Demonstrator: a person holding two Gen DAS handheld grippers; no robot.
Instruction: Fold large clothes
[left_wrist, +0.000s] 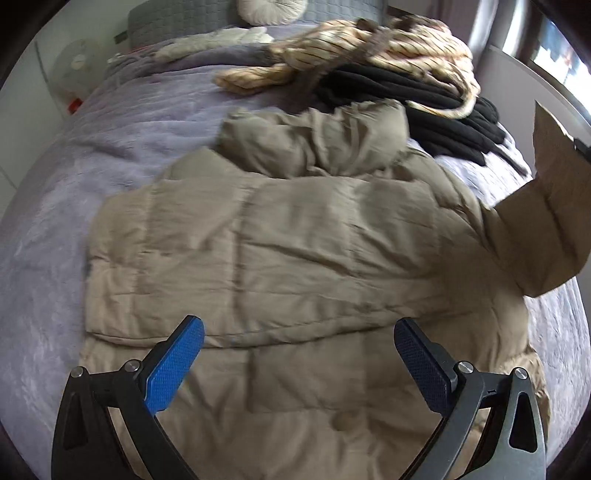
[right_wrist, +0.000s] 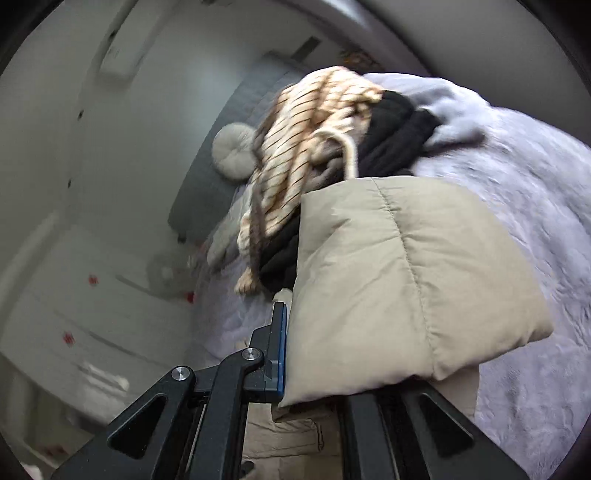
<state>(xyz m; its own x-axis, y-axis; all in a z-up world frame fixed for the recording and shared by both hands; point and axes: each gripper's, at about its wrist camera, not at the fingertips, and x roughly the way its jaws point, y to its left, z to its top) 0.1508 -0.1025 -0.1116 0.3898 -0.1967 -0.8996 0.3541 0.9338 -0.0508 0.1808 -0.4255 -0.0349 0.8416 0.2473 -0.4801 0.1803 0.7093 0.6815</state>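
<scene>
The beige puffer jacket (left_wrist: 295, 236) lies spread on the grey bed cover (left_wrist: 55, 229), on the near side of the pile of black and striped clothes (left_wrist: 388, 74). The left gripper (left_wrist: 299, 350) hovers over the jacket's lower hem, jaws wide, holding nothing. The right gripper (right_wrist: 291, 354) is clamped on the jacket's sleeve (right_wrist: 406, 280), lifted clear of the cover. Risk: the slick, padded sleeve may slip from the narrow pinch, or its drag may shift the jacket body.
</scene>
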